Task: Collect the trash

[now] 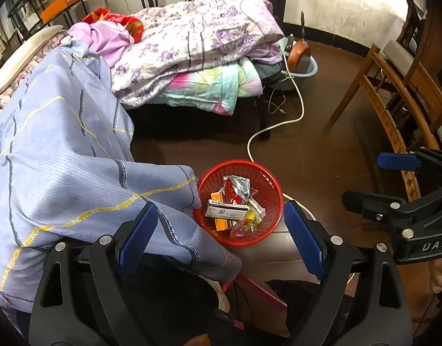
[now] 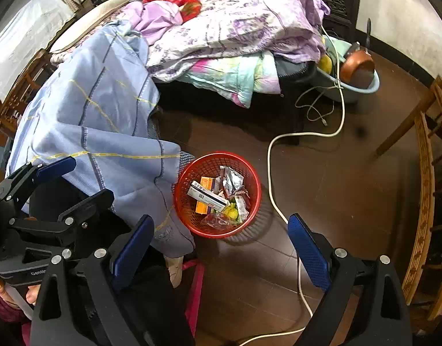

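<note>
Both tools, left tool (image 1: 221,236) and right tool (image 2: 221,248), hang released and empty above the red basket (image 1: 267,173). The basket sits on the floor beside the blue blanket (image 1: 62,144), holding the gathered wrappers (image 1: 241,187), apparently for emptying.

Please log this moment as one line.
left gripper: open, empty | right gripper: open, empty | red basket: on floor, holds trash

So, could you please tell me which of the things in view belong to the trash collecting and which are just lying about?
Belongs to the job:
- red basket on the floor
- white carton, orange box and silver wrapper inside it
- left gripper and right gripper, fingers apart, nothing between them

Just lying about:
- blue blanket
- floral quilt
- white cable
- wooden chair
- blue basin
</note>
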`<state>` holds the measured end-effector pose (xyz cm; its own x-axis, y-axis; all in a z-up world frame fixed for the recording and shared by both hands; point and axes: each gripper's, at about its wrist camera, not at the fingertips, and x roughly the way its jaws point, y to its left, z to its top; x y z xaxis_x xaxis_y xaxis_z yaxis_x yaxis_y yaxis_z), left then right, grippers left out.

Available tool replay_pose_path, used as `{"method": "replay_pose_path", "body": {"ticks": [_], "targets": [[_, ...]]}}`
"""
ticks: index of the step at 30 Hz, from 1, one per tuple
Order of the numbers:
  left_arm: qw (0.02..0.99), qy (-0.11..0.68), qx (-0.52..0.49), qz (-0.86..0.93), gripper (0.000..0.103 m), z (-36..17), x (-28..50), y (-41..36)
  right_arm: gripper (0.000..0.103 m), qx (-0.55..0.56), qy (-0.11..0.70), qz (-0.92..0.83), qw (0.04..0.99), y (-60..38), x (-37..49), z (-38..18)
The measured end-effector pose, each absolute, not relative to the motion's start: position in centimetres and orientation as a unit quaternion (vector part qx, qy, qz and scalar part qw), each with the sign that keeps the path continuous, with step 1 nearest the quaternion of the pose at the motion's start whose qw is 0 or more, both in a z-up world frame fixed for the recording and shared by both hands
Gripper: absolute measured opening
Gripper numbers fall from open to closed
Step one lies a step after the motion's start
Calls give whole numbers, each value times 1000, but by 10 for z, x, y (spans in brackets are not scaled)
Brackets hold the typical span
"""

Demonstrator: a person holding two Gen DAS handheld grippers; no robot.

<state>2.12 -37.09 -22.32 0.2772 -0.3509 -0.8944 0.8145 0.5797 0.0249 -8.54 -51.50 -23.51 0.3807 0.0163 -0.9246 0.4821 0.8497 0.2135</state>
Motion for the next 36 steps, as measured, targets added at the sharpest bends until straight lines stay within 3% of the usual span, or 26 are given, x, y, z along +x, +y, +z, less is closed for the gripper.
{"method": "replay_pose_path", "body": {"ticks": [36], "targets": [[764,467,279,-347,86,-238,27,-369,92,219,534,-149,803,-516,-93,-231]]}}
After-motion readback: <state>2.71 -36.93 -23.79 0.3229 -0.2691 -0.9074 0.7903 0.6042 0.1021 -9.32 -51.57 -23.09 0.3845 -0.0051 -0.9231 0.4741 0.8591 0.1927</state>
